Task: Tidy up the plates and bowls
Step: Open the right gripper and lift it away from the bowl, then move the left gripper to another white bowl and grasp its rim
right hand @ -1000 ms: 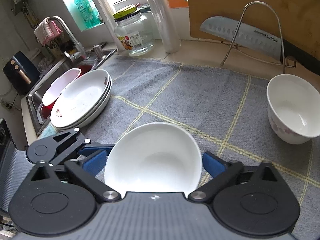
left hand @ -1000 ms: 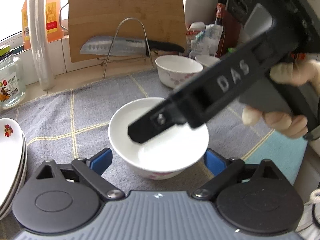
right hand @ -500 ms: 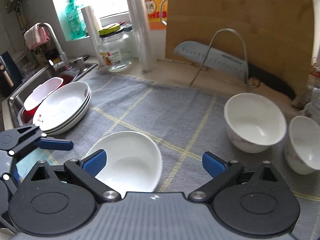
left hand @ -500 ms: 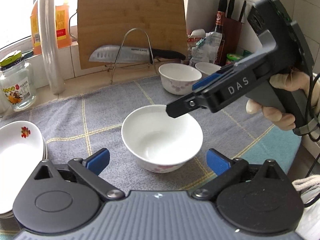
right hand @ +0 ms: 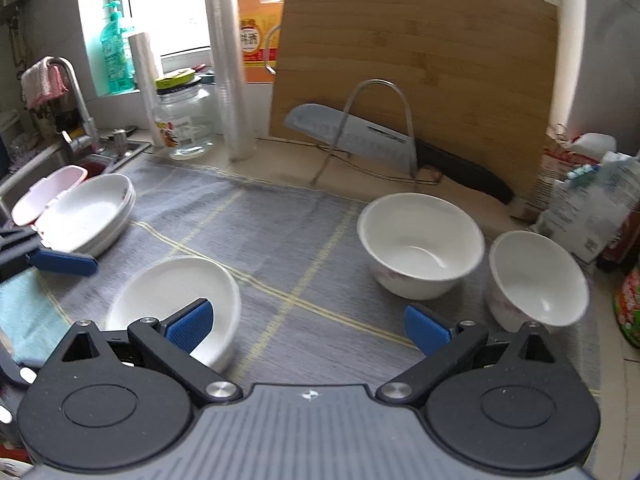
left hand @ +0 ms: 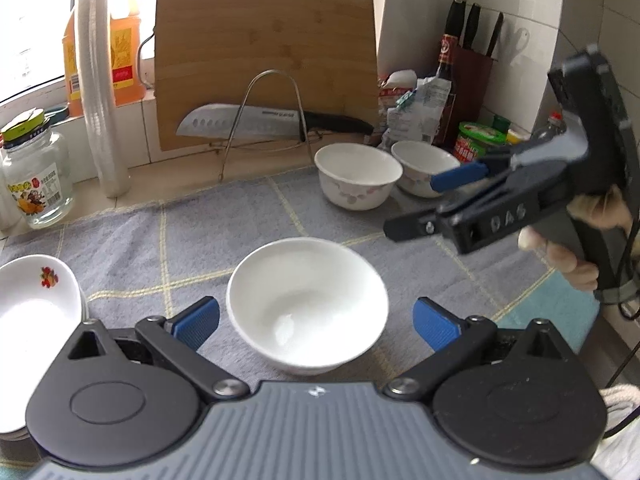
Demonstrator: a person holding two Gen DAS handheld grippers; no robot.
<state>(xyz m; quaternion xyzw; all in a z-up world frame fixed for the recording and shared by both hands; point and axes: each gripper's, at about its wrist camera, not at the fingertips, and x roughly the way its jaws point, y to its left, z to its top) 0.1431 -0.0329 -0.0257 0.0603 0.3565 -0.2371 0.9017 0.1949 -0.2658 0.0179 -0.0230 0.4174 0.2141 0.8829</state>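
Note:
A white bowl [left hand: 307, 305] stands on the grey cloth [left hand: 224, 236] between the wide-apart blue pads of my left gripper [left hand: 316, 322], which is open and not touching it. The same bowl [right hand: 176, 300] lies low at the left in the right wrist view, behind the left pad. My right gripper [right hand: 308, 324] is open over bare cloth, with nothing between its fingers. Two more white bowls with pink flowers stand at the back right: the bigger one [right hand: 420, 246] and a smaller one [right hand: 538, 280]. A stack of white plates [right hand: 92, 212] rests at the left.
A bamboo cutting board [left hand: 264, 60], a cleaver in a wire rack [left hand: 248, 122], a glass jar [left hand: 36, 176], a roll of film [left hand: 102, 88] and an oil bottle [left hand: 120, 44] line the back wall. Packets, bottles and a knife block [left hand: 472, 72] crowd the right corner. A sink [right hand: 96, 160] lies left.
My right gripper has let go of the bowl and swung right toward the two flowered bowls. My left gripper's pads have spread and it has risen a little over the bowl.

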